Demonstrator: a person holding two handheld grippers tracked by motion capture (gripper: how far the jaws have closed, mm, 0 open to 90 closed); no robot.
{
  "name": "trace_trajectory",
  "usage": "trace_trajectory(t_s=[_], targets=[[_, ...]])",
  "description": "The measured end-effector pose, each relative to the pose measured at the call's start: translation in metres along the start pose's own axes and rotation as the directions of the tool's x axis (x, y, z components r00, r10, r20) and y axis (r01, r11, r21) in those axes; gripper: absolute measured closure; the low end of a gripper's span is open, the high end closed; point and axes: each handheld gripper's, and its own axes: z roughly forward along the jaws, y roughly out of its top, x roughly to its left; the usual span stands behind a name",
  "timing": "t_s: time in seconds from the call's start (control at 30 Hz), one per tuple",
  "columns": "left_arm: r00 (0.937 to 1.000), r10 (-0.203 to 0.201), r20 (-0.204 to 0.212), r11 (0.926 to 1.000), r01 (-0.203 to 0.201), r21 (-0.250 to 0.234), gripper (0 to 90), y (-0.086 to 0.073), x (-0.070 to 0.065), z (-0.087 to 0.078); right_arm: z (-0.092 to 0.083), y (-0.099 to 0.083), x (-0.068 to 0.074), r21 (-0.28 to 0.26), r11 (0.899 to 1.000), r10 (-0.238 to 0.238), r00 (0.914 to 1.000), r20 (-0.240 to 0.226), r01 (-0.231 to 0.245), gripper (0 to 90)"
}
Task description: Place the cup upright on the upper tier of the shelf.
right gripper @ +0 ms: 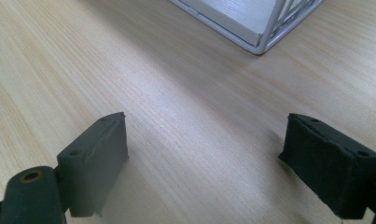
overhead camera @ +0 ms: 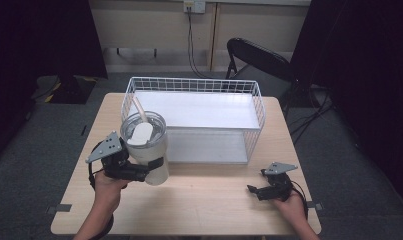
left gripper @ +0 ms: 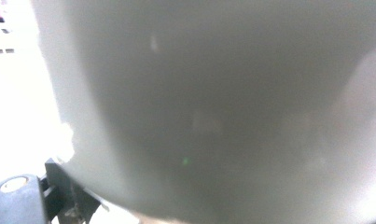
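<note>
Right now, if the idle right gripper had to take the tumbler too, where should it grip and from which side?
Probably the bare lower wall of the tumbler, coming from its right. The left gripper already clamps the body from the left, and the lid and the straw block the top. The body stands upright and tapers downward, so a level side pinch suits it. The right gripper rests open on the table.

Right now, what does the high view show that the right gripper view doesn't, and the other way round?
The high view alone takes in the white insulated tumbler with its clear lid and straw, clamped in the left gripper, plus the black folding chair behind the table. The right gripper view alone shows, close up, the right gripper with its black jaws wide apart and bare wood between them. Both show the light wooden table and the white wire basket, the latter only as a corner in the right gripper view.
</note>
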Motion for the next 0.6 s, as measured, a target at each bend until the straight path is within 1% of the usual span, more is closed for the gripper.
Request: trace_trajectory(t_s=[0.03,0.07,0.13,0.17,0.2,0.23,0.3,0.33,0.37,0.4,0.47,0.5,0.57,0.6], targets=[[1.0000,0.008,-0.002,1.0000,-0.008,0.004,7.9,0.005,0.002,0.001,0.000,0.000,0.000,0.000,1.000,0.000,1.0000,0.000,0.000,13.5],[1.0000,-0.001,-0.002,1.0000,0.001,0.000,7.9,0.007,0.002,0.001,0.000,0.000,0.000,0.000,1.000,0.000,1.0000,0.000,0.000,13.5],[1.0000,0.002,-0.004,1.0000,-0.002,0.002,7.9,0.009,0.003,0.001,0.000,0.000,0.000,0.000,1.000,0.000,1.0000,0.000,0.000,13.5],[1.0000,-0.009,-0.003,0.9999,0.009,-0.006,7.9,0.011,0.003,0.002,0.000,0.000,0.000,0.000,1.000,0.000,1.0000,0.000,0.000,13.5],[1.0000,0.001,-0.005,1.0000,-0.001,0.001,7.9,0.014,0.004,0.003,0.000,0.000,0.000,0.000,1.000,0.000,1.0000,0.000,0.000,13.5],[1.0000,-0.003,-0.007,1.0000,0.003,0.001,7.9,0.019,0.004,0.004,0.000,0.000,0.000,0.000,1.000,0.000,1.0000,0.000,0.000,13.5],[0.9999,0.011,-0.004,0.9999,-0.010,0.007,7.9,0.025,0.004,0.005,0.000,0.000,0.000,0.000,1.000,0.000,1.0000,0.000,0.000,13.5],[0.9999,0.011,-0.004,0.9999,-0.010,0.007,7.9,0.025,0.004,0.005,0.000,0.000,0.000,0.000,1.000,0.000,1.0000,0.000,0.000,13.5],[1.0000,0.008,-0.003,1.0000,-0.008,0.002,7.9,0.027,0.004,0.006,0.000,0.000,0.000,0.000,1.000,0.000,1.0000,0.000,0.000,13.5],[0.9999,0.015,-0.004,0.9999,-0.015,0.000,7.9,0.033,0.005,0.007,0.000,0.000,0.000,0.000,1.000,0.000,1.0000,0.000,0.000,13.5],[0.9998,0.020,-0.004,0.9998,-0.020,0.001,7.9,0.037,0.006,0.008,0.000,0.000,0.000,0.000,1.000,0.000,1.0000,0.000,0.000,13.5],[0.9998,0.020,-0.004,0.9998,-0.020,0.001,7.9,0.037,0.006,0.008,0.000,0.000,0.000,0.001,1.000,0.000,1.0000,0.000,0.000,13.5],[0.9998,0.018,-0.008,0.9998,-0.018,0.003,7.9,0.044,0.008,0.010,0.000,0.000,0.000,0.000,1.000,-0.001,1.0000,0.000,0.001,13.5],[0.9998,0.018,-0.008,0.9998,-0.018,0.003,7.9,0.044,0.008,0.010,0.000,0.000,0.000,0.000,1.000,-0.001,1.0000,0.000,0.001,13.5]])
